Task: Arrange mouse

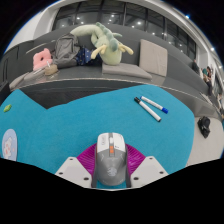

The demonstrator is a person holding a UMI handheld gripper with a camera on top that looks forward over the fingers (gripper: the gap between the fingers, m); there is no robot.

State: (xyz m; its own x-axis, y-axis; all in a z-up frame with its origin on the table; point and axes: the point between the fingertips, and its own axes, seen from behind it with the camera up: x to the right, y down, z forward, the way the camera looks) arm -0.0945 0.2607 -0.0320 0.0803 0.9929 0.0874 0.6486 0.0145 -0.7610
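A grey and white computer mouse (pixel 111 157) with an orange stripe beside its wheel sits between my two fingers, its front pointing away over the blue mat (pixel 70 120). My gripper (pixel 111 168) is shut on the mouse, with the magenta pads (pixel 88 158) pressing both its sides. The white fingertips (pixel 78 170) flank the mouse's rear. I cannot tell whether the mouse rests on the mat or is lifted off it.
Two markers (pixel 151 106) lie on the mat ahead to the right. A white round object (pixel 8 146) sits at the mat's left edge. Beyond the mat, a grey sofa (pixel 140 55) holds a plush toy (pixel 105 42) and a pink item (pixel 42 60).
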